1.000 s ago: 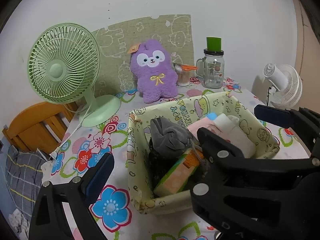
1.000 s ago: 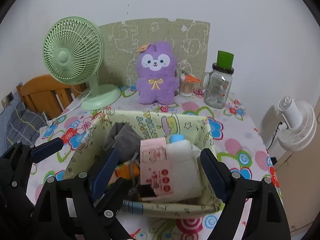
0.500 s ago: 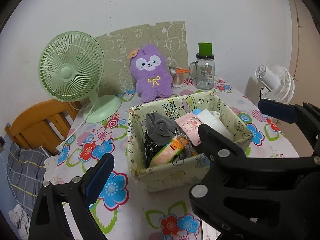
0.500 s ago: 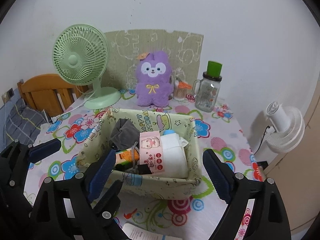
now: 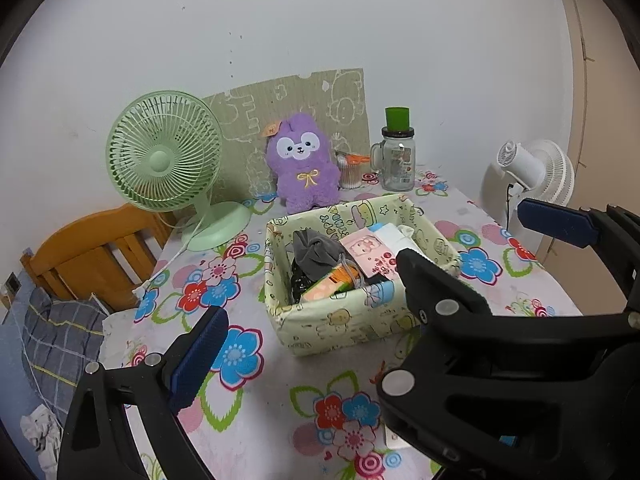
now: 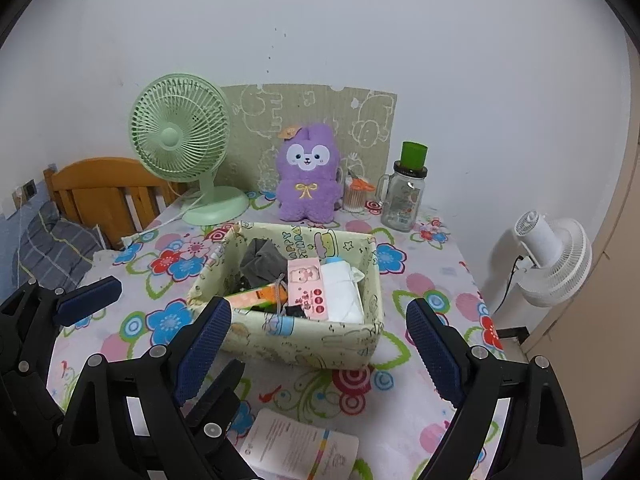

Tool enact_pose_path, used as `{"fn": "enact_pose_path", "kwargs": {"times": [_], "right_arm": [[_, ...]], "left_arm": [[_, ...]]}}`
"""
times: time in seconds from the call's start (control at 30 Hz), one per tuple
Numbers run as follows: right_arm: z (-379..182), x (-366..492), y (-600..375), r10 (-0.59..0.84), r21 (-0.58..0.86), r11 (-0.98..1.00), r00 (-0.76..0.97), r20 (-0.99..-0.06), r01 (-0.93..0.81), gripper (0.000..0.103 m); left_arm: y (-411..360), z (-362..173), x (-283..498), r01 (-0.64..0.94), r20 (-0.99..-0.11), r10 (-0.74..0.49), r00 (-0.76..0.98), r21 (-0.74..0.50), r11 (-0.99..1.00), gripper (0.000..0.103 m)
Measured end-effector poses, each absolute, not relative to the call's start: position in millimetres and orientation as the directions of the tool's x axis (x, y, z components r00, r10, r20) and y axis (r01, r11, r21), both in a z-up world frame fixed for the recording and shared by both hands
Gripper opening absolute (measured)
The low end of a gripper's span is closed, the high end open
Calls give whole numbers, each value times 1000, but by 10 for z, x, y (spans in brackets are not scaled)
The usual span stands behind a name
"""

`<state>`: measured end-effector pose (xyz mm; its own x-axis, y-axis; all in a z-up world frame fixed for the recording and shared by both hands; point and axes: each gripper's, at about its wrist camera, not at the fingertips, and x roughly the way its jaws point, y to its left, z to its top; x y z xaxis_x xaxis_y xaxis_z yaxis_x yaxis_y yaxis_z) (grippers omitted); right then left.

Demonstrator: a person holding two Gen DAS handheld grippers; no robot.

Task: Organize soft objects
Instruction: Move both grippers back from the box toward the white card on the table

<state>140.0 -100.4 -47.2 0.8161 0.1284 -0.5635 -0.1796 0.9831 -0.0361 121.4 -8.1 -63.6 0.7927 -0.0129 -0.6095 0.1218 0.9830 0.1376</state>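
Bedding (image 6: pixel 52 248), plaid grey, at far left beside an orange wooden bed frame (image 6: pixel 100 188).

Left gripper (image 6: pixel 160 334) low at left in the right wrist view. Jaws wide apart, holding nothing, clear of the basket.

Green desk fan (image 6: pixel 180 148) upright at the back left of the floral tablecloth (image 6: pixel 420 280), cord trailing off the table edge. Pale green cartoon-print panel (image 6: pixel 312 120) leaning on the wall behind.

Purple plush toy (image 6: pixel 308 176) upright against that panel, behind the basket and apart from it.

Fabric basket (image 6: pixel 300 340), pale yellow-green with cartoon print, at mid-table. Inside, left to right: grey drawstring pouch (image 6: pixel 260 260), orange-and-green packet (image 6: pixel 256 298) lying towards the front, white soft pack with a pink band (image 6: pixel 320 288) against the right wall. All contents within the rim.

Right gripper (image 6: pixel 318 306) in front of the basket, not touching it. Jaws have just been opening and stand wide, nothing gripped; only the basket's front wall shows in the gap between the blue pads (image 6: pixel 200 344).

Printed leaflet (image 6: pixel 300 444) flat on the cloth at the near edge, below that gripper.

Cotton swab tub (image 6: pixel 356 196) just right of the plush; glass mug jar with green lid (image 6: pixel 404 196) beside it.

White fan (image 6: pixel 552 256) off the table at far right.
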Motion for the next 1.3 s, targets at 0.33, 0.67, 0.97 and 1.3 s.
{"fn": "enact_pose_path", "kwargs": {"times": [0.33, 0.67, 0.97, 1.3], "right_arm": [[-391, 1017, -1080, 118, -42, 985, 830, -546, -167, 94], [-366, 733, -1152, 114, -42, 986, 839, -532, -161, 95], [-436, 590, -1197, 120, -44, 985, 835, -536, -170, 95], [-625, 540, -1241, 111, -70, 982, 828, -550, -178, 95]], "left_arm": [[-160, -565, 863, 134, -591, -28, 806, 137, 982, 98], [-213, -540, 605, 144, -578, -42, 815, 131, 981, 98], [-265, -606, 457, 153, -581, -50, 813, 129, 980, 98], [-334, -828, 426, 180, -606, -80, 791, 105, 978, 98]]}}
